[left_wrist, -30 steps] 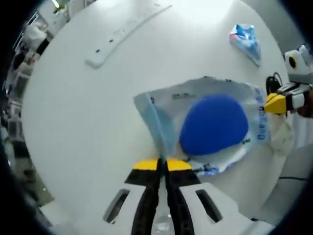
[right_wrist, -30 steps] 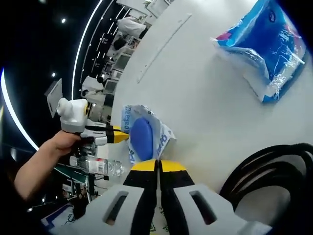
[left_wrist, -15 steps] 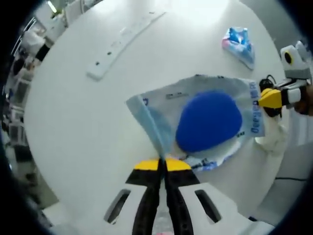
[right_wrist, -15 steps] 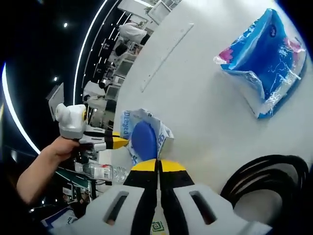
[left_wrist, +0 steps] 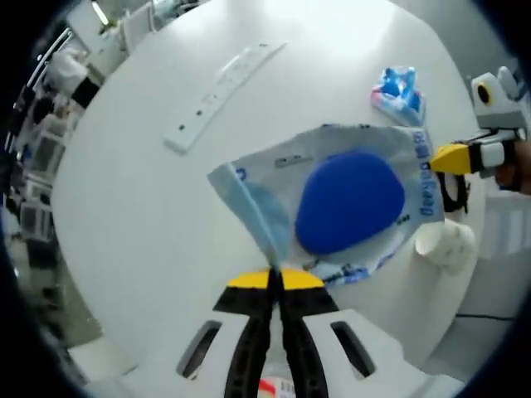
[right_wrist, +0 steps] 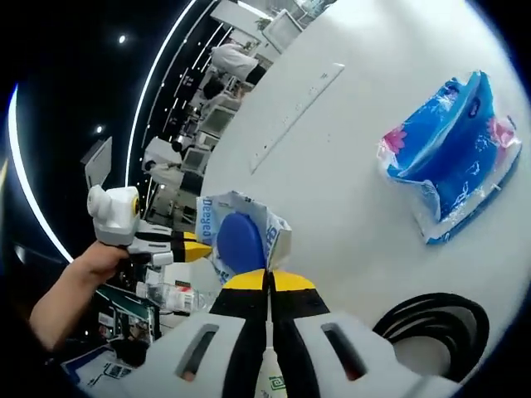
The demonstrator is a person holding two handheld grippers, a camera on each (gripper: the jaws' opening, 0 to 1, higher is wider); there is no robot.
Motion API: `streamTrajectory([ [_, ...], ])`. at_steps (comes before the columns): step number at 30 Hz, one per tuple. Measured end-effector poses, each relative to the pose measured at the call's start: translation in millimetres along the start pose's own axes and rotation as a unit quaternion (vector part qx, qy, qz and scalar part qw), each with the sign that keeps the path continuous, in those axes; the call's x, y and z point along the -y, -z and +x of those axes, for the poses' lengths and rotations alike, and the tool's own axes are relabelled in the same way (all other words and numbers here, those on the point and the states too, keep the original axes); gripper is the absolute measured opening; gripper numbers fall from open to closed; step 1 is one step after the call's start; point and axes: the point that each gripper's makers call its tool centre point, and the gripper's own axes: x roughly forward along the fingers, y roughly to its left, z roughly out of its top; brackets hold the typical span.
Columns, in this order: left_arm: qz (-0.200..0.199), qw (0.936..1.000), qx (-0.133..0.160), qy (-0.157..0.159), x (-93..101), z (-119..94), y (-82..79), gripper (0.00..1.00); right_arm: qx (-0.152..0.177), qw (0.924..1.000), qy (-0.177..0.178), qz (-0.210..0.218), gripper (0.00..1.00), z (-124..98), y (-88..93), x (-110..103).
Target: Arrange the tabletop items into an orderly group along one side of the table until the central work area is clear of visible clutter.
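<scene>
Glossy crinkled plastic bag, matt smooth white table

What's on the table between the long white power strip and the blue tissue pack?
Nothing: in the left gripper view, bare white table runs from the power strip to the tissue pack. The right gripper view shows likewise.

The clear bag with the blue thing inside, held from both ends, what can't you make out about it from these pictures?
- Blue thing: left gripper view, the bag film blurs it; what it is cannot be told.
- Bag print: both views, mostly too small to read.
- Bag's lower edge: right gripper view, hidden behind the right hand-held gripper.
- Corner pinched by the left hand-held gripper: left gripper view, covered by its shut jaws.
</scene>
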Motion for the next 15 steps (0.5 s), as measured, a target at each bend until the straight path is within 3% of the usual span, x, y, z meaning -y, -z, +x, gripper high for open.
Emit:
streamTrajectory([
  [8, -0.013, 0.9997, 0.021, 0.004, 14.2, -11.8, -9.6, 0.00, -0.004, 0.9996, 0.016, -0.023, 0.00, -13.0, -13.0, 7.7],
  [12, -0.053, 0.9976, 0.041, 0.012, 23.4, -17.5, -15.6, 0.00, -0.008, 0.9992, 0.026, -0.031, 0.00, -17.6, -21.1, 14.7],
  [15, -0.057, 0.9972, 0.047, 0.015, 27.5, -19.3, -15.2, 0.00, -0.011, 0.9985, 0.031, -0.044, 0.00, -20.3, -28.3, 17.7],
])
